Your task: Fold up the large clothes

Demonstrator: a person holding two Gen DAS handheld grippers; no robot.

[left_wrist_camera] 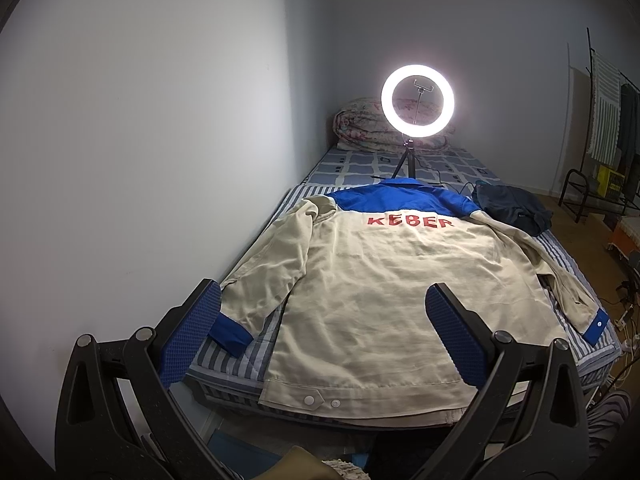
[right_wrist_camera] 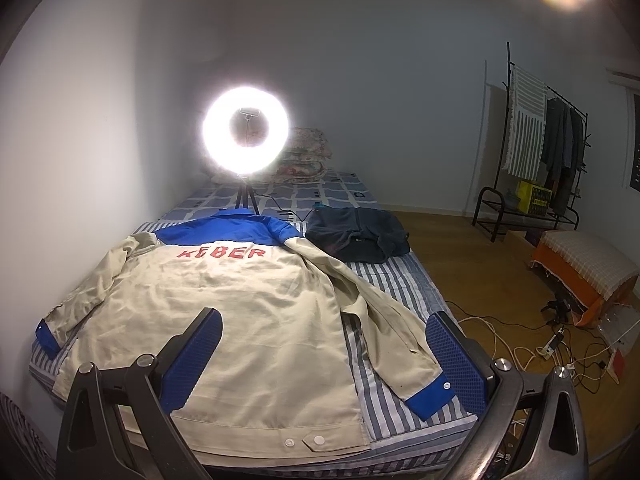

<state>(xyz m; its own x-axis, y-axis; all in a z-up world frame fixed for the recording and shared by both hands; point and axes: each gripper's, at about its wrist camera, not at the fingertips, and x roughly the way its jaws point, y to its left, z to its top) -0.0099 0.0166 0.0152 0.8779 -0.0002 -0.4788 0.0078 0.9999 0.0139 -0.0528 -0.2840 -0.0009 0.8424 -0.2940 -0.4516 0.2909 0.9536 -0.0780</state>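
Your left gripper [left_wrist_camera: 324,332] and right gripper [right_wrist_camera: 324,356], jaws apart and empty, hover over a beige-and-blue jacket [left_wrist_camera: 380,288] spread back-up on the striped bed [right_wrist_camera: 400,280].

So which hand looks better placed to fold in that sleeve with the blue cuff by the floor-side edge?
Probably the right gripper: the blue cuff lies just beside its open fingers. The left gripper sits farther from it.

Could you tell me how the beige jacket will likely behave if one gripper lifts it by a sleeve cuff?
The jacket lies flat and creased on the bed, so it is probably floppy and would drape. Its sleeve cuff would likely rise first, the body dragging behind.
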